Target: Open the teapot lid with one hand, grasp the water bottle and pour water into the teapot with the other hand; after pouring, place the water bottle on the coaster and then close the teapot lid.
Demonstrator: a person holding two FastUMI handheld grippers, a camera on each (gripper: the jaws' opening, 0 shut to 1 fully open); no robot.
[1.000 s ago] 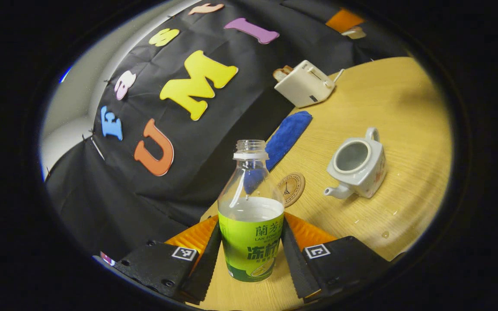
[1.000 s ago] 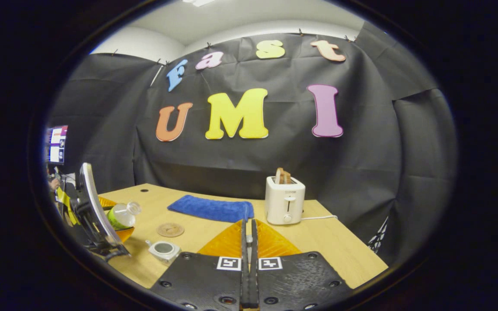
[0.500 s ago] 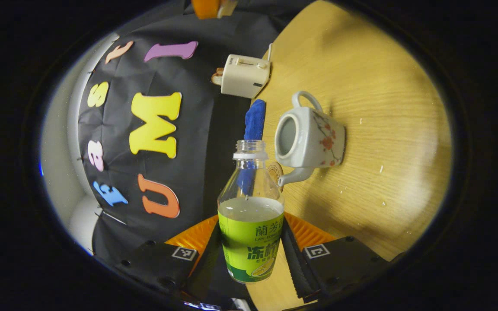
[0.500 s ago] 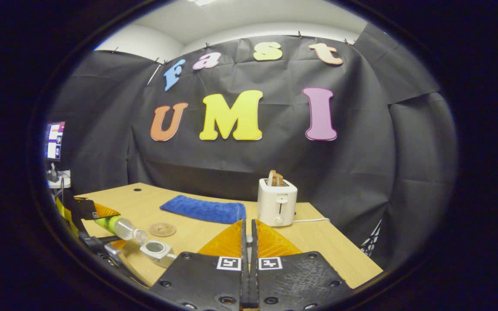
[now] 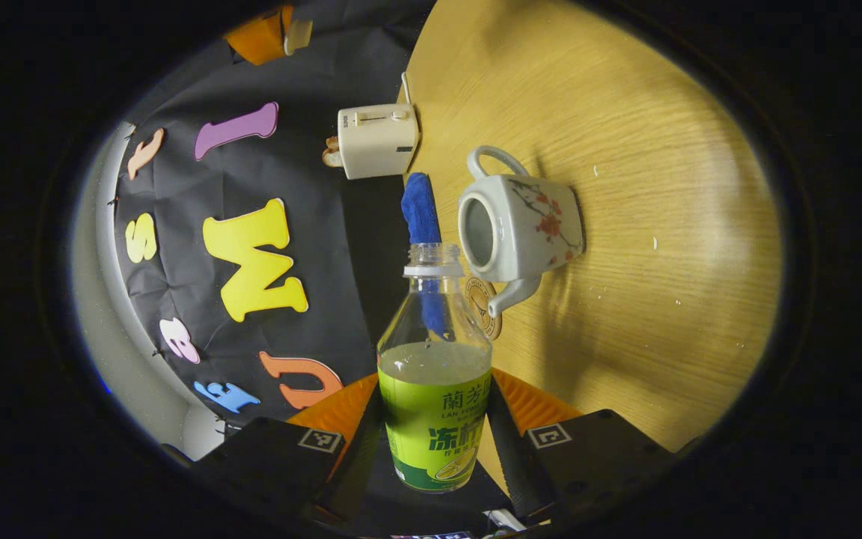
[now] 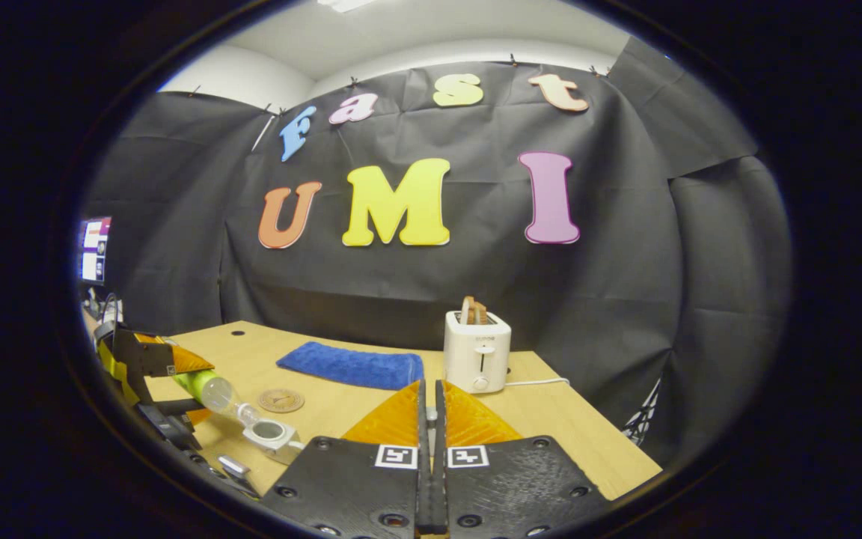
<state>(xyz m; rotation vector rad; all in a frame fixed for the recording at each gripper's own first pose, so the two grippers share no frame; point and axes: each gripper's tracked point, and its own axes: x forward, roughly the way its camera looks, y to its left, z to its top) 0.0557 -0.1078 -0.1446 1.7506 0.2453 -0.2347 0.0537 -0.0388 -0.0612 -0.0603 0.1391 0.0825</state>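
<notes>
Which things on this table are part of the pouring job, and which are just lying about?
Part of the job:
- water bottle, gripped by the left tool and tipped toward the pot
- teapot, lid off
- coaster, bare

Lying about:
- toaster holding toast
- blue cloth

The right tool is held shut; whether it pinches anything cannot be seen.

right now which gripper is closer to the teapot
Left. The left gripper tips the water bottle right at the teapot; the right gripper sits farther off to its right, raised.
</notes>
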